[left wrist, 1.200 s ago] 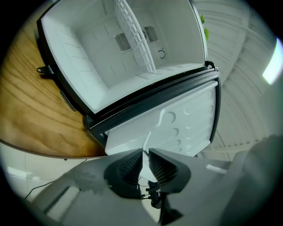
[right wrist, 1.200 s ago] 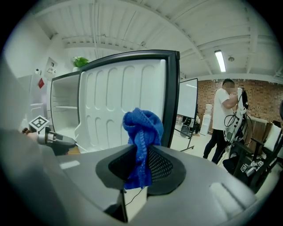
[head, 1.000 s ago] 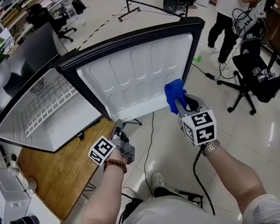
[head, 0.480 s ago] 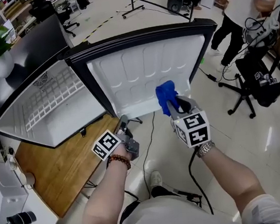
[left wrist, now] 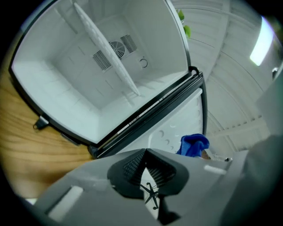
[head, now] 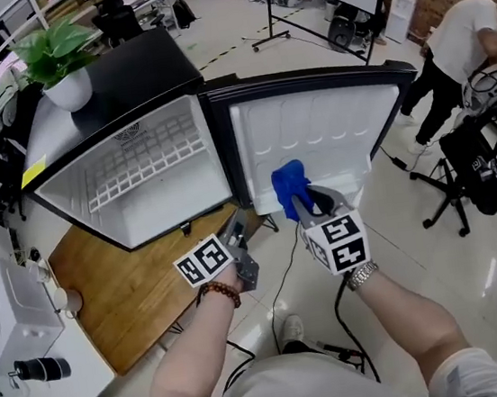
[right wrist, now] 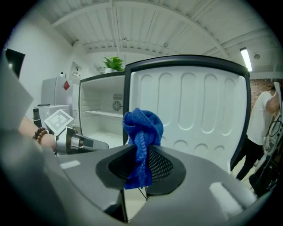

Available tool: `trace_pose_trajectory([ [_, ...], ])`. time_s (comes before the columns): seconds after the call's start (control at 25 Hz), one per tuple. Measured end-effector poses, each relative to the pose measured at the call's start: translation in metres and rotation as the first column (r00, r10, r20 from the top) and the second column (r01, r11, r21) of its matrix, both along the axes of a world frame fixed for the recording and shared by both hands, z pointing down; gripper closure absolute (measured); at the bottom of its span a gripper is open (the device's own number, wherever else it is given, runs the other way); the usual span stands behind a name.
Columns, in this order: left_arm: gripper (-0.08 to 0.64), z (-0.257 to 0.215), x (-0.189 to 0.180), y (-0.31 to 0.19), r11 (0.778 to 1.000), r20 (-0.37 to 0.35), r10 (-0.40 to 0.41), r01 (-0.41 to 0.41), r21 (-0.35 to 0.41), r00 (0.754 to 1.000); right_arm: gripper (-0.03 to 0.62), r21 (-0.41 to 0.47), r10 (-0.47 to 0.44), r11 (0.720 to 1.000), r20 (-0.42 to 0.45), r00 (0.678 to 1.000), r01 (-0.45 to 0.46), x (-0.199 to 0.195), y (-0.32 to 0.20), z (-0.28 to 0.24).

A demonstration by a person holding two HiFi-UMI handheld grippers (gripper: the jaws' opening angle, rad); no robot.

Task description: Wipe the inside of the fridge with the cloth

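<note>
A small black fridge (head: 145, 175) stands open with its white inside and wire shelf (head: 140, 166) facing me; its door (head: 322, 133) hangs open to the right. My right gripper (head: 300, 201) is shut on a bunched blue cloth (head: 289, 184) and is held in front of the door's lower edge. In the right gripper view the cloth (right wrist: 142, 132) sticks up from between the jaws (right wrist: 140, 164). My left gripper (head: 235, 229) is below the fridge's front corner. Its jaws have just been closing and now meet, with nothing between them (left wrist: 145, 152).
The fridge rests on a wooden board (head: 108, 302). A potted plant (head: 62, 59) stands on its top. A white appliance (head: 12, 333) sits at the left. A person (head: 465, 46) and an office chair (head: 475, 163) are at the right. A cable (head: 286, 265) runs over the floor.
The right gripper with the cloth has moved left along the door toward the hinge side. The left gripper has risen and its jaws have closed. The fridge's inside now faces me more squarely.
</note>
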State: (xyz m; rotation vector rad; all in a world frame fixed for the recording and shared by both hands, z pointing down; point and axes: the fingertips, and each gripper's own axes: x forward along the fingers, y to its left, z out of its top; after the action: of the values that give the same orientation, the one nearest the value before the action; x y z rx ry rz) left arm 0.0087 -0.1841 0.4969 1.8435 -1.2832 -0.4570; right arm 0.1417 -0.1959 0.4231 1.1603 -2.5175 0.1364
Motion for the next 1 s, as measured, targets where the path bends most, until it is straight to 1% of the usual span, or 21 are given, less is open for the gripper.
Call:
trace_pose_trajectory([
  [0.12, 0.555, -0.027, -0.023, 0.021, 0.998, 0.051, -0.007, 0.004, 0.058, 0.999, 0.518, 0.016, -0.037, 0.999, 0.013, 0.999, 0.037, -0.033, 0.019, -0.011],
  [0.2, 0.555, -0.043, -0.039, 0.034, 0.995, 0.098, -0.014, 0.005, 0.095, 0.995, 0.518, 0.030, -0.057, 0.998, 0.024, 0.998, 0.057, -0.053, 0.030, -0.019],
  [0.28, 0.555, -0.060, -0.051, 0.049, 0.991, 0.157, -0.014, -0.007, 0.131, 0.987, 0.518, 0.042, -0.072, 0.997, 0.030, 0.997, 0.071, -0.071, 0.042, -0.026],
  [0.36, 0.555, -0.076, -0.063, 0.065, 0.986, 0.228, -0.018, -0.020, 0.163, 0.973, 0.518, 0.048, -0.084, 0.995, 0.035, 0.996, 0.082, -0.088, 0.056, -0.031],
  [0.48, 0.555, -0.097, -0.081, 0.087, 0.980, 0.350, -0.026, -0.045, 0.195, 0.936, 0.518, 0.061, -0.101, 0.993, 0.045, 0.994, 0.098, -0.112, 0.075, -0.040],
  [0.6, 0.555, -0.115, -0.095, 0.107, 0.972, 0.469, -0.042, -0.073, 0.224, 0.882, 0.518, 0.074, -0.114, 0.991, 0.059, 0.992, 0.109, -0.130, 0.093, -0.049],
  [0.72, 0.555, -0.133, -0.105, 0.128, 0.959, 0.561, -0.062, -0.107, 0.263, 0.825, 0.518, 0.086, -0.119, 0.990, 0.074, 0.990, 0.112, -0.145, 0.109, -0.056],
  [0.84, 0.555, -0.147, -0.113, 0.146, 0.946, 0.617, -0.084, -0.132, 0.296, 0.782, 0.518, 0.095, -0.120, 0.989, 0.086, 0.989, 0.111, -0.155, 0.123, -0.061],
  [1.0, 0.555, -0.158, -0.121, 0.165, 0.932, 0.655, -0.100, -0.159, 0.324, 0.749, 0.518, 0.100, -0.107, 0.990, 0.097, 0.989, 0.098, -0.164, 0.140, -0.063],
])
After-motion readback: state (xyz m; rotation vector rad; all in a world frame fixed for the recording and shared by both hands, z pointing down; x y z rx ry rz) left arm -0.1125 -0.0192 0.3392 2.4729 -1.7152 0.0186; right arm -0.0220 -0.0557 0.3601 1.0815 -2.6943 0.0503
